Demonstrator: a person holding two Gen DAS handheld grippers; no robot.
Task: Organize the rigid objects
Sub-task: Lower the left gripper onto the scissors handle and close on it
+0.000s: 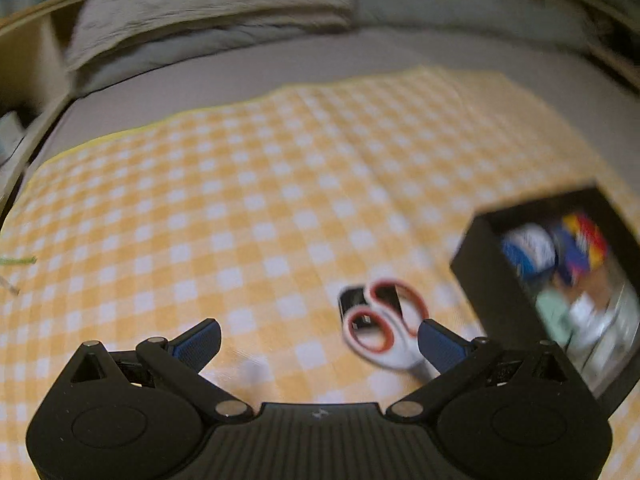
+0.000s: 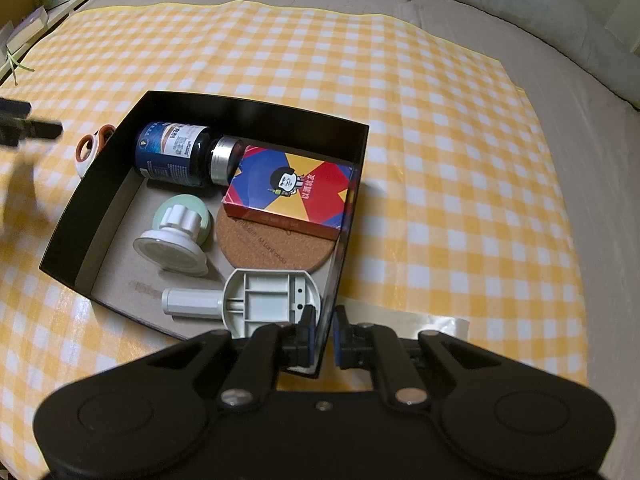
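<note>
The right hand-held gripper (image 2: 323, 334) is clamped on the near wall of a shallow black box (image 2: 256, 109), one pad inside and one outside, pinning it to a yellow checked cloth (image 2: 440, 160) spread over a bed (image 2: 580, 128). Inside the box lie a dark bottle (image 2: 172, 154) on its side, a colourful card box (image 2: 288, 188) resting partly on a cork coaster (image 2: 272, 248), a white suction hook (image 2: 172, 244), and a grey plastic bracket (image 2: 264, 300) touching the near wall. The left hand-held gripper (image 1: 320, 340) hovers with jaws spread wide and nothing between them, above white scissors (image 1: 384, 328) with orange-lined handles. The scissors lie on the cloth just outside the box's left wall, over a small dark object (image 1: 352, 300) too blurred to name. Risks, in my judgement: a grasp might snag the dark object as well, or slide the scissors against the box; the thin wall could flex and tip the box if it is pulled. Bare cloth lies open to the left and beyond; the box closes off the right.
</note>
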